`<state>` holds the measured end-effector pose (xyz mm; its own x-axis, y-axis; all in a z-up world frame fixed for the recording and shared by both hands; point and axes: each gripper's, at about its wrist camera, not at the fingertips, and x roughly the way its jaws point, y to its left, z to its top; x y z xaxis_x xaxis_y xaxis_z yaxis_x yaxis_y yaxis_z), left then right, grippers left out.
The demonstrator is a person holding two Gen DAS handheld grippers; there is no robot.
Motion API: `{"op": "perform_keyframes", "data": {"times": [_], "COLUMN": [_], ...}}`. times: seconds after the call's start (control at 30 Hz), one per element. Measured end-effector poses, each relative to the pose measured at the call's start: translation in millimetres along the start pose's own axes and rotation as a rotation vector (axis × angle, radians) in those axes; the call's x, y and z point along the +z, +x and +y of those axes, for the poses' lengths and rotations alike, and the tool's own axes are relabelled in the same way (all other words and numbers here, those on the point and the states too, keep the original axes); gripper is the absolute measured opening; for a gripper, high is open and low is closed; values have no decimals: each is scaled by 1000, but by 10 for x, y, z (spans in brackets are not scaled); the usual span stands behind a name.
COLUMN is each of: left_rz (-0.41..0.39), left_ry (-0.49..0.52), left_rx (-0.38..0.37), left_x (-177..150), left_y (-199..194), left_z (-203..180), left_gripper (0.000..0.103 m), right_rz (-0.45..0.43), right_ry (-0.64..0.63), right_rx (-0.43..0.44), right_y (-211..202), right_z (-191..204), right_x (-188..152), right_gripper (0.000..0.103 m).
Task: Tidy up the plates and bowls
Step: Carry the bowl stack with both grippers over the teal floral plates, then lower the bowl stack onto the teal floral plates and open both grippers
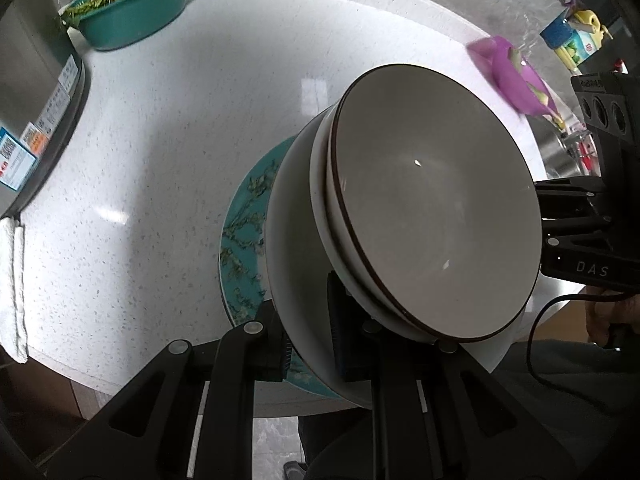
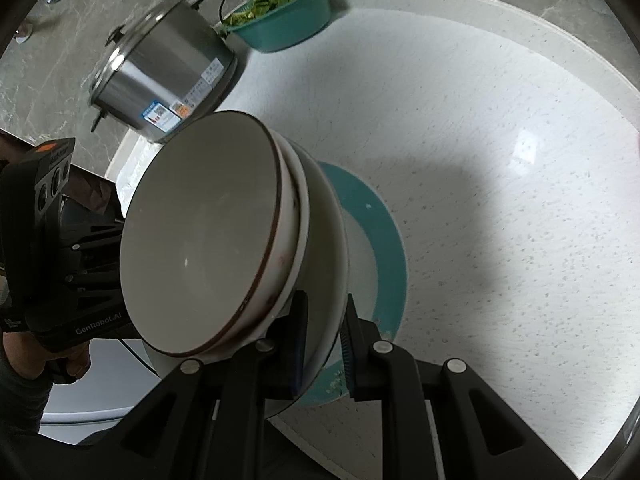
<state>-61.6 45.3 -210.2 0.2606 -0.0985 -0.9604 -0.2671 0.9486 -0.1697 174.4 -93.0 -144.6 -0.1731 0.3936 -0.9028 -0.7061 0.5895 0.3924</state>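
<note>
you've got both grippers pinched on opposite rims of the white plate | left gripper + right gripper share the weight | brown-rimmed bowls and teal floral plate ride along above the round table

1. A white speckled countertop carries everything.
2. A teal basin of leafy greens stands at its far edge.
3. A steel rice cooker sits just beside the basin.
4. A folded white cloth lies near the cooker.

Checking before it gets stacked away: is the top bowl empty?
Empty. The top bowl shows only bare grey inside, with small glints and no food, in both wrist views.
</note>
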Motion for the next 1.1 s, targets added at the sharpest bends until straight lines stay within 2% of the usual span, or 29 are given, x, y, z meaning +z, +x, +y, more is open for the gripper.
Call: {"op": "perform_keyframes", "data": {"times": [0.53, 0.87, 1.1], "left_rz": [27, 8, -21], "left_ry": [16, 22, 16], "left_rx": [-12, -6, -19], "left_x": [18, -54, -129], "left_y": [412, 439, 413], "left_z": [123, 139, 142], "left_gripper": [13, 10, 13], "right_rz": [17, 2, -11], "right_ry": [45, 44, 62], "right_rx": [-18, -23, -20], "right_y": [250, 292, 287], "right_z": [-64, -54, -60], "right_x": [-42, -64, -77], "right_gripper": [17, 18, 19]}}
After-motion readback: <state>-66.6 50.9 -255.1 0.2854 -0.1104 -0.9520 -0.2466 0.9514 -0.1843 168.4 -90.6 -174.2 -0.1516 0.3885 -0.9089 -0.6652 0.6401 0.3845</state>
